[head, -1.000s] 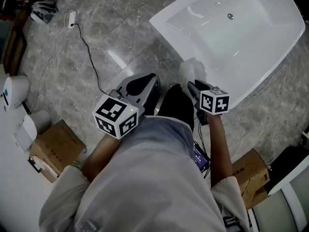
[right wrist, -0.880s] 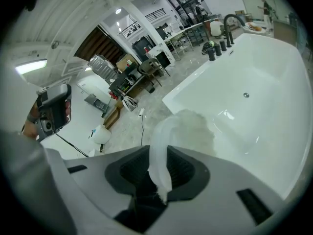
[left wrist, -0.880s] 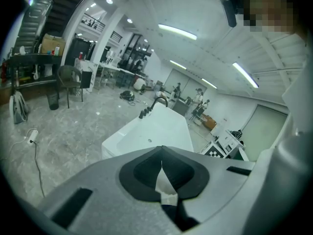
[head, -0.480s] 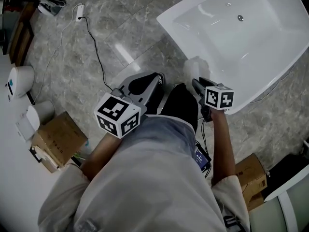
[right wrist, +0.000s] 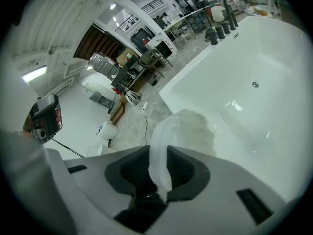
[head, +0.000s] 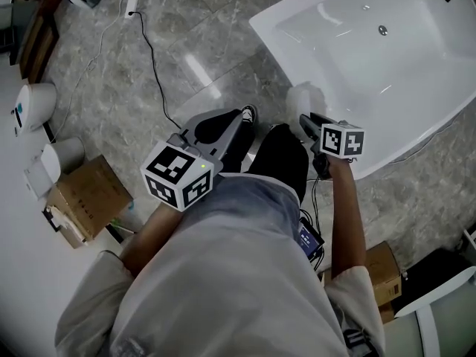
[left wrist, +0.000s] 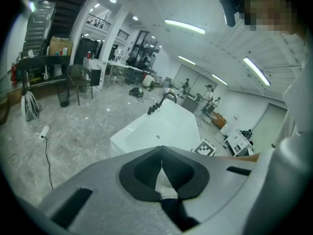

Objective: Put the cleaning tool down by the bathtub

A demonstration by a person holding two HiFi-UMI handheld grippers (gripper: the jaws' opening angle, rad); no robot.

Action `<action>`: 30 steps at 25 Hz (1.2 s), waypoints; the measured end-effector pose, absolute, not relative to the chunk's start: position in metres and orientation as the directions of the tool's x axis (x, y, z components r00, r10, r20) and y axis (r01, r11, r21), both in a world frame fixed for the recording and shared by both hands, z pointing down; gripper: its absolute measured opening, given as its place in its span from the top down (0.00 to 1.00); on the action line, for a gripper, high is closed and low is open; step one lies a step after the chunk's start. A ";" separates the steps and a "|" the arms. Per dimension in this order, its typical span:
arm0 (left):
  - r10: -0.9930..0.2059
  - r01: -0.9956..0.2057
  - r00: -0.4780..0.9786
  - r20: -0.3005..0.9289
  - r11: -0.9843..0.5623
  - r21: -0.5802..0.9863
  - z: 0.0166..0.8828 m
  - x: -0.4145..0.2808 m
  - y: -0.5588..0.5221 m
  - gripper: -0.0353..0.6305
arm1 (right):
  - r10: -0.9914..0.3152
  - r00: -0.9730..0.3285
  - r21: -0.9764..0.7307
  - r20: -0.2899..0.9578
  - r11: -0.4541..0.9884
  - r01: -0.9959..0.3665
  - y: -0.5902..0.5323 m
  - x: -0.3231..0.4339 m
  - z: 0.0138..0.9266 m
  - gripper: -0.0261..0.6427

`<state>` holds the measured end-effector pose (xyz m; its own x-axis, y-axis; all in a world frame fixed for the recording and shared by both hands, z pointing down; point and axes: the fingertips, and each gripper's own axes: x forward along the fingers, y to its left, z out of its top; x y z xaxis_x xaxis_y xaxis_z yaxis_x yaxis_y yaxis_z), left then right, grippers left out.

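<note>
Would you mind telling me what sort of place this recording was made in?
Most likely a big open workshop or showroom hall, not a home bathroom: the white bathtub stands loose on a stone-look floor, a cardboard box lies nearby, and chairs and long ceiling lights show behind.

Head view drifts: bathtub (head: 416, 88) slides toward the upper right edge; floor plug (head: 132, 4) and the left cardboard box (head: 89, 199) shift up. Also the right gripper (head: 305, 120) with the cleaning tool (head: 306, 99) moves right in frame. 1 shoe (head: 248, 114) comes into view at centre.
</note>
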<state>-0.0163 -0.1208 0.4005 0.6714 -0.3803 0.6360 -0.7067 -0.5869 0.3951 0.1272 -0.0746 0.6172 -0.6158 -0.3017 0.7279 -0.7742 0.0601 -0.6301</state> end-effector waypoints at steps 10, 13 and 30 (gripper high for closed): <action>-0.383 -0.733 0.638 0.668 -0.567 0.375 0.409 -0.015 -0.113 0.94 | -0.257 -0.636 -0.633 0.727 0.104 -0.767 -0.080 0.134 0.642 0.81; -0.375 -0.732 0.637 0.673 -0.568 0.376 0.411 -0.011 -0.110 0.94 | -0.251 -0.640 -0.637 0.726 0.104 -0.764 -0.082 0.139 0.648 0.81; -0.352 -0.736 0.619 0.702 -0.573 0.361 0.418 0.001 -0.099 0.94 | -0.231 -0.683 -0.666 0.693 0.157 -0.729 -0.084 0.145 0.670 0.81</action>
<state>0.0009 -0.0987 0.4182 0.6186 -0.3524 0.7022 -0.7361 -0.5726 0.3611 0.1452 -0.0845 0.6700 -0.6828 -0.2313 0.6930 -0.7292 0.1573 -0.6660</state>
